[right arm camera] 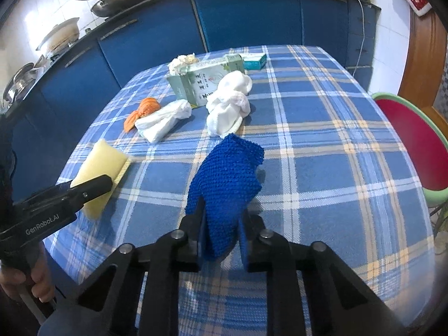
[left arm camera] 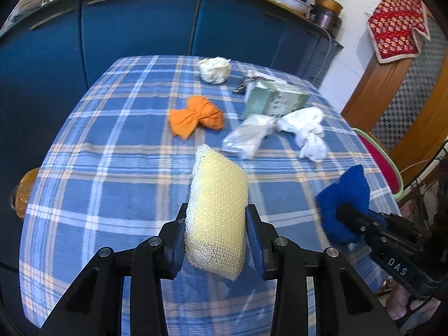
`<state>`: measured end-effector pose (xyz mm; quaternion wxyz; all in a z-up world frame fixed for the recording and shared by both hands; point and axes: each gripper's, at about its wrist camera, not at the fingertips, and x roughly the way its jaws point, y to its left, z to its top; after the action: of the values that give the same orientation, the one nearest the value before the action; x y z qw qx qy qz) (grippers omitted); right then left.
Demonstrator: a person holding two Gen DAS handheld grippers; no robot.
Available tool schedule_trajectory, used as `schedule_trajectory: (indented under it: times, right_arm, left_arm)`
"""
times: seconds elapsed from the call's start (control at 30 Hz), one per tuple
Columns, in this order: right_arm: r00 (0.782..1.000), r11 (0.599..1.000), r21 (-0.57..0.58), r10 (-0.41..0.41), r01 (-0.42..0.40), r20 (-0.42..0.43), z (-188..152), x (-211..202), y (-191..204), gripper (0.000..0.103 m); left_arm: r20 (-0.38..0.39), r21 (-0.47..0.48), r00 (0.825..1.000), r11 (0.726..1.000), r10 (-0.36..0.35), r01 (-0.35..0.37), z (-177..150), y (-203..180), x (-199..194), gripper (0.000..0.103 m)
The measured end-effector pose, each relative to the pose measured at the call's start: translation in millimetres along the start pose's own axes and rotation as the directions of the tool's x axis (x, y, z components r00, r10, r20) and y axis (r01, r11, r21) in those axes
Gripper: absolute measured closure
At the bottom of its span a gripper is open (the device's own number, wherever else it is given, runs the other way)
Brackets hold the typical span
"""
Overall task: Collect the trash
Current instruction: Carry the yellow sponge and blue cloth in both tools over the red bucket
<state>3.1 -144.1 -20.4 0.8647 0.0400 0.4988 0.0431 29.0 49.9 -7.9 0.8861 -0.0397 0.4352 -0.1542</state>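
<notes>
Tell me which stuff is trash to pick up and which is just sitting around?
Trash:
yellow mesh-covered sponge, held by left gripper
blue knitted cloth, held by right gripper
crumpled orange bag
knotted white bag

Just there, probably:
pale green box
checked tablecloth

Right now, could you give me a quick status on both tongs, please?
Left tongs shut on yellow sponge. Right tongs shut on blue scrubber. Orange bag and white bags remain on table. Nothing blocking.

Box behind rags on table
</notes>
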Motion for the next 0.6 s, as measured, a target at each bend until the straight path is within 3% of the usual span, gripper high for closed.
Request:
schedule_trajectory:
  times: [0.2, 0.6]
  right_arm:
    - [0.998, 1.000, -0.010, -0.027, 0.028, 0.064, 3, -19, -4, 0.082]
    - [0.992, 0.996, 0.061, -0.066, 0.059, 0.111, 12, -42, -36, 0.082]
  left_arm:
    - [0.014, 0.030, 0.999, 0.999, -0.033, 0.032, 6, -17, -5, 0.063]
    - [0.024, 0.106, 0.993, 0.988, -0.115, 0.112, 29, -60, -6, 0.063]
